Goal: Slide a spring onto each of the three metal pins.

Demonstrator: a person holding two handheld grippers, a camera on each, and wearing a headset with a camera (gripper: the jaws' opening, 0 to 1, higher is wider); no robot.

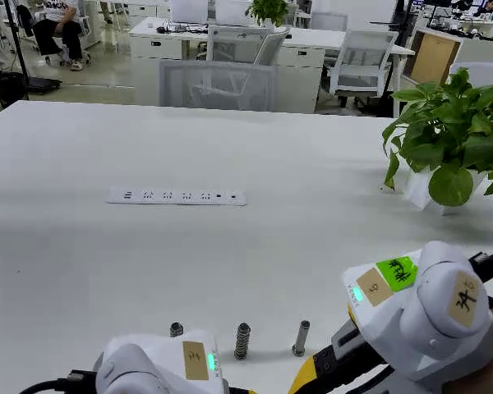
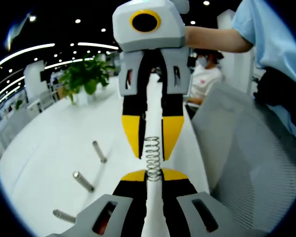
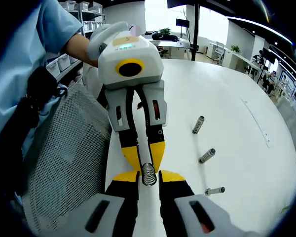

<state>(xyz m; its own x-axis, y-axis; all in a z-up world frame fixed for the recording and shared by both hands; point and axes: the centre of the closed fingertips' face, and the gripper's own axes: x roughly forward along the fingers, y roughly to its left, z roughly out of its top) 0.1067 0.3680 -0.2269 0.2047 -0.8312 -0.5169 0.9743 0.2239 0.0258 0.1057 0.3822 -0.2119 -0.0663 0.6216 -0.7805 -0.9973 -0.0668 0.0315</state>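
A small steel spring (image 2: 153, 159) hangs between my two grippers, which face each other tip to tip above the table's near edge. My left gripper (image 2: 153, 176) is shut on one end, and my right gripper (image 3: 149, 177) is shut on the other end of the spring (image 3: 148, 174). Three pins stand in a row just beyond them. The right pin (image 1: 301, 338) is bare. The middle pin (image 1: 242, 341) wears a spring. The left pin (image 1: 176, 329) is half hidden behind my left gripper (image 1: 160, 365), but looks ribbed as the far pin (image 3: 198, 125). My right gripper (image 1: 419, 312) is at the lower right.
A white power strip (image 1: 177, 197) lies mid-table. A potted plant (image 1: 456, 139) stands at the right edge. Grey office chairs (image 1: 218, 84) line the far side. A mesh chair (image 3: 64, 148) and the person's blue sleeve sit close behind the grippers.
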